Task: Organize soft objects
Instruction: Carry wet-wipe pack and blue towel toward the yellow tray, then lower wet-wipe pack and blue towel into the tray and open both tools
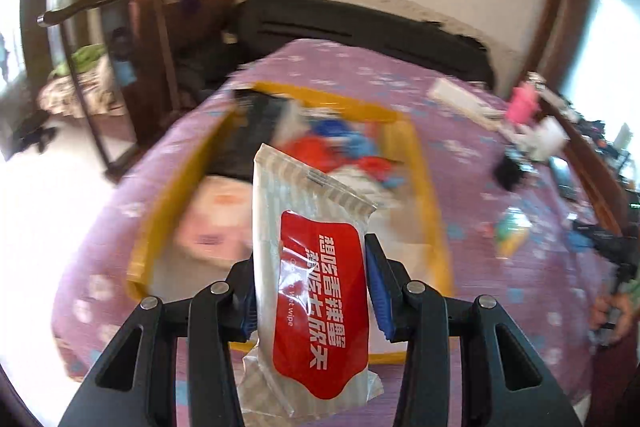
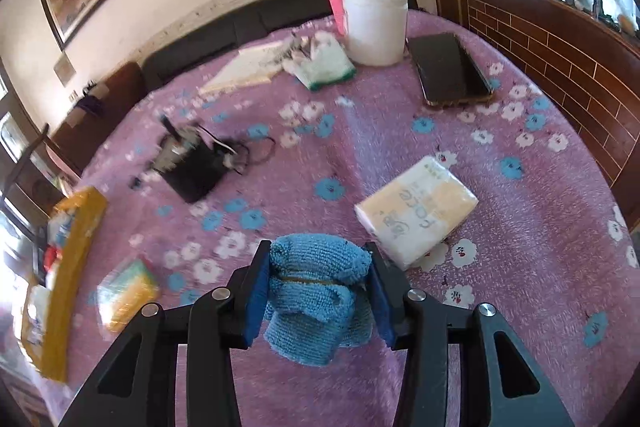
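Above the box, left fingers clamp wipes (right fingers clamp cloth).

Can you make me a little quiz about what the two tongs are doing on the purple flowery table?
1. What do the left tongs hold?
2. True or false: the right tongs hold a blue cloth.
3. The phone lies: A) inside the yellow box, B) near the white tub, C) on the tissue pack.

Key
1. A wet wipe packet with a red label.
2. True.
3. B.
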